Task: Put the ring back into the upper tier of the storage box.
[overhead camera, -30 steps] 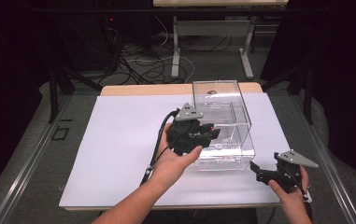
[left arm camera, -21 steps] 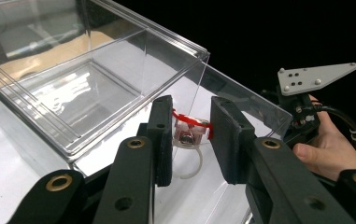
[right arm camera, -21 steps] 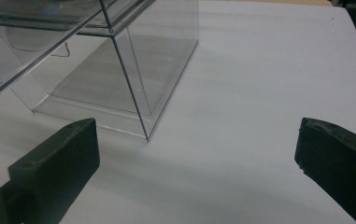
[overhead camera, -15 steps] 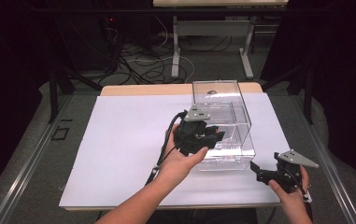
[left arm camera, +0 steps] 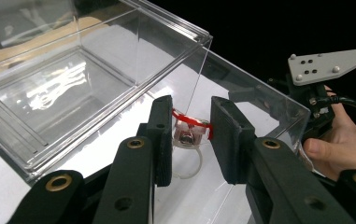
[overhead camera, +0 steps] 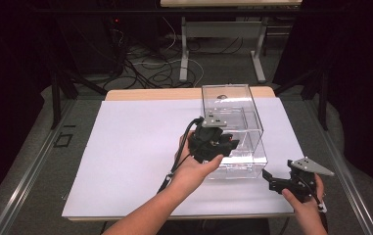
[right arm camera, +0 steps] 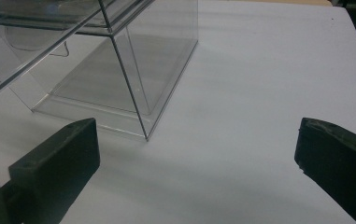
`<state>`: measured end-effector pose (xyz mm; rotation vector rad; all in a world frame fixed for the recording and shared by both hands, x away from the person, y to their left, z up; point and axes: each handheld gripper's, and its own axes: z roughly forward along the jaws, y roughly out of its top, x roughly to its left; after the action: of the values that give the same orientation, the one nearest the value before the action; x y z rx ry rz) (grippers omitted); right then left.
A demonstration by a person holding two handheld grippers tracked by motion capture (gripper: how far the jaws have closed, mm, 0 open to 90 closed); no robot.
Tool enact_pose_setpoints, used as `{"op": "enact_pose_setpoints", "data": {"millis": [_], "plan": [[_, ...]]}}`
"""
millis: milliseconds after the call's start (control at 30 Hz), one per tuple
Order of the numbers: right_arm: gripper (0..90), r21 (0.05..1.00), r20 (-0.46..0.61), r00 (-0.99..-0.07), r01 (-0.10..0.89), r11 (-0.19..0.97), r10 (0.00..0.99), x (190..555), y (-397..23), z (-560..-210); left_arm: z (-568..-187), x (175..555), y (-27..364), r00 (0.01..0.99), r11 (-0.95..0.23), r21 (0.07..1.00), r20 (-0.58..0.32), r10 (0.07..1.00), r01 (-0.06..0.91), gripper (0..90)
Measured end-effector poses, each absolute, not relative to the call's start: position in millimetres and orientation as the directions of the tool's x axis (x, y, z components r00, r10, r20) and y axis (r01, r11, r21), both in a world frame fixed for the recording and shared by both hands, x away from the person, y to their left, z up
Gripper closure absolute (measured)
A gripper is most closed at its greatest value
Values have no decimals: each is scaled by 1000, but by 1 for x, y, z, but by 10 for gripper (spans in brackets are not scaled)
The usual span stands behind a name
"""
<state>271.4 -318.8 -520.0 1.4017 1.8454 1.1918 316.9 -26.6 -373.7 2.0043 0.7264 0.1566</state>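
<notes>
A clear plastic box [overhead camera: 233, 115] with an inner divider stands open-topped on the white sheet, right of centre. My left gripper [overhead camera: 227, 143] hangs over the box's near compartment. In the left gripper view that gripper [left arm camera: 192, 114] is shut on a small red-and-clear piece [left arm camera: 190, 124] with a clear loop under it, above the box [left arm camera: 73, 84]. My right gripper [overhead camera: 270, 179] rests low at the box's near right corner. In the right gripper view its jaws [right arm camera: 196, 130] stand wide open with nothing between them, facing the box's corner [right arm camera: 133, 60].
A white sheet [overhead camera: 130, 147] covers the table, with a strip of wooden tabletop [overhead camera: 150, 94] along the far edge. Beyond the table are dark floor, cables and a desk frame [overhead camera: 223, 39]. The right hand and its grey plate [left arm camera: 327, 65] appear past the box.
My left gripper has shifted a little to the right and slightly down, further over the box, with the small piece still held. The right gripper has stayed put.
</notes>
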Motion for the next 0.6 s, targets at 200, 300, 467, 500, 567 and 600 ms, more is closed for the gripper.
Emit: {"op": "enact_pose_setpoints", "data": {"millis": [200,300,467,500,567,600], "plan": [[0,881,102,-323,469,66,941,272,-318,-521,-374,319,-29,814,-371,825,-172,554,427,708],[0,880,102,-324,469,67,941,272,-318,-521,-374,320,-30,817,-385,821,-161,553,422,707],[0,880,103,-324,470,66,940,272,-318,-521,-373,320,-30,820,-403,811,-154,552,423,705],[0,880,102,-324,470,66,940,272,-318,-521,-373,320,-30,818,-404,810,-153,554,425,705],[0,880,102,-324,470,66,940,272,-318,-521,-373,320,-31,817,-403,811,-151,556,424,704],[0,880,102,-325,470,67,940,272,-318,-521,-373,320,-31,817,-406,806,-158,555,431,703]]}}
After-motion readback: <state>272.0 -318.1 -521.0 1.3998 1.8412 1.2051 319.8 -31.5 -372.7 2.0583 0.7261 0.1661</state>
